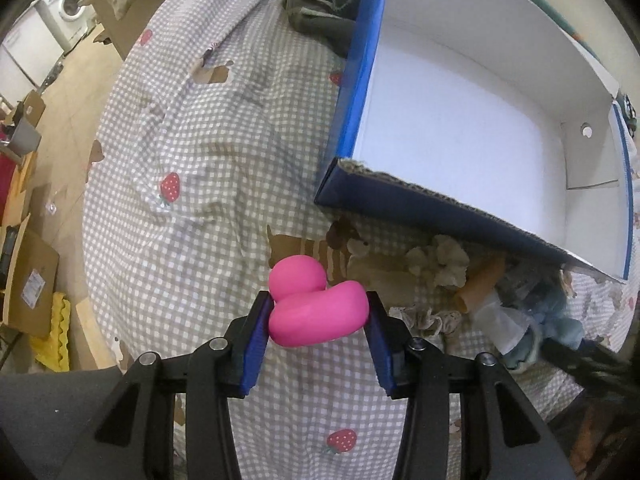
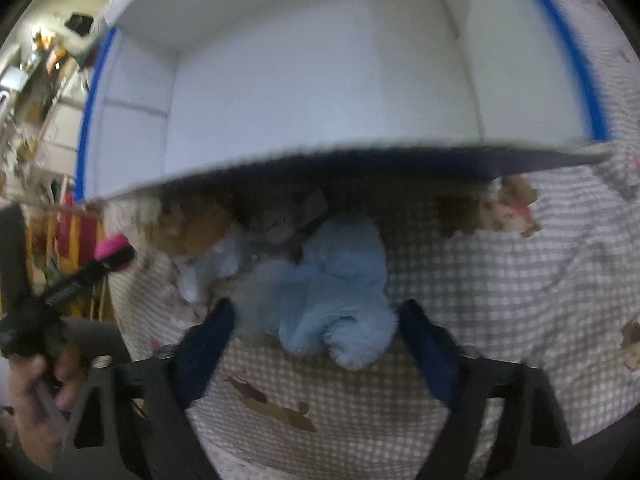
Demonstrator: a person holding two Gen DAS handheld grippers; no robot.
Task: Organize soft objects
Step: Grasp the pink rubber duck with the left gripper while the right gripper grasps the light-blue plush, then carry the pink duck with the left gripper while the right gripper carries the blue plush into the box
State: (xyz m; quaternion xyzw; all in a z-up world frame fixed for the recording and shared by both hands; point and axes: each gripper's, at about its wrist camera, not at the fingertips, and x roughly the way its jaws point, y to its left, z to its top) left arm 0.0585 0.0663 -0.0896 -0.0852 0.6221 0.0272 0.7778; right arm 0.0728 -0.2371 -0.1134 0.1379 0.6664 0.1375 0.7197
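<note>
My left gripper (image 1: 318,310) is shut on a pink soft duck (image 1: 312,312), held above the checked bedsheet, short of the box's near wall. The blue box with white inside (image 1: 460,120) lies open ahead and to the right; it also shows in the right wrist view (image 2: 320,60). My right gripper (image 2: 316,312) is open, its blue fingers either side of a light blue plush toy (image 2: 336,292) lying on the sheet by the box's near wall. More soft toys (image 2: 200,236) lie left of it, partly hidden under the box edge. The left gripper with the duck shows at the left (image 2: 114,254).
A dark green cloth (image 1: 324,4) lies beside the box's far left side. Beige and blue soft things (image 1: 500,288) are piled near the box's front corner. The bed edge drops to a floor with cardboard boxes (image 1: 28,280) at left.
</note>
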